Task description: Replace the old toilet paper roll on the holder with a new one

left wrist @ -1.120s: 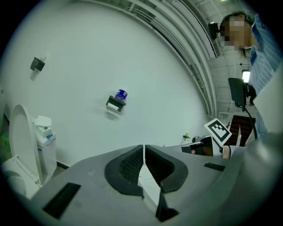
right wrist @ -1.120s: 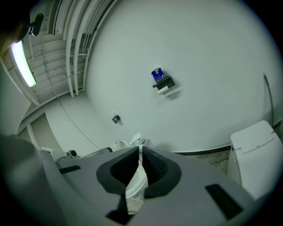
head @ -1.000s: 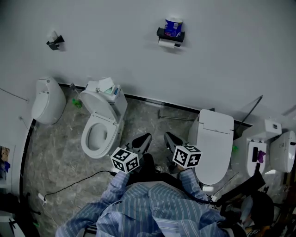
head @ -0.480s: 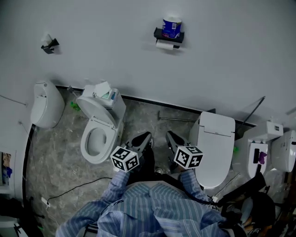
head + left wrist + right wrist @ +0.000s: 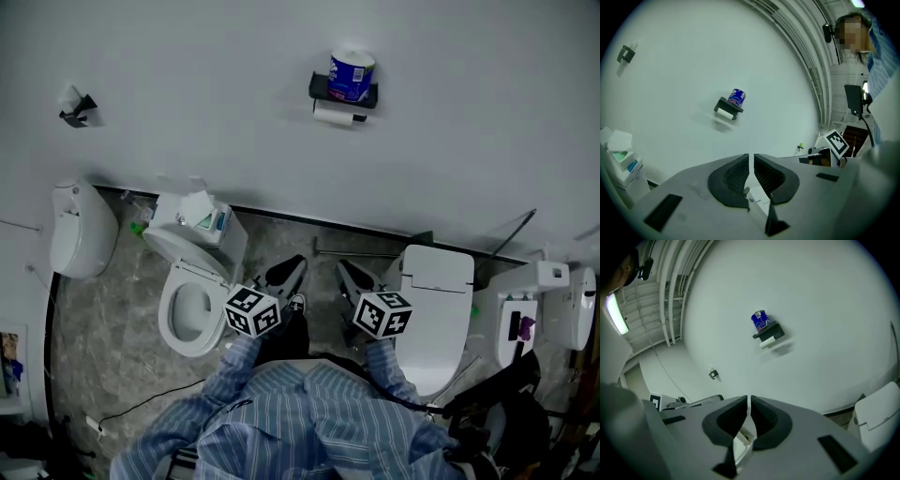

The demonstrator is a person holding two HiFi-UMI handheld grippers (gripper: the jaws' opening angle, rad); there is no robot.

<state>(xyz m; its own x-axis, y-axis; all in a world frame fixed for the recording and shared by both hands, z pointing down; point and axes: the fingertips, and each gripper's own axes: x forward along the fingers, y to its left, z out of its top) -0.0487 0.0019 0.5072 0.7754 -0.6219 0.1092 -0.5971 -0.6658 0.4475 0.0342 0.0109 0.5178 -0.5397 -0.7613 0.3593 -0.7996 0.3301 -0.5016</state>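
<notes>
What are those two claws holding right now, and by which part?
Nothing. The left claw and right claw are both shut and empty.

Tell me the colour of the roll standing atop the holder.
The roll is blue-wrapped, white on top; clearest in head view.

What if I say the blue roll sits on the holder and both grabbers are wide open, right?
No: the left gripper and right gripper are shut, as both gripper views show. The blue roll does sit on the holder.

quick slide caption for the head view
Shut and empty, the left gripper and right gripper face a wall-mounted holder with a blue-wrapped roll on top and a thin white roll beneath.
</notes>
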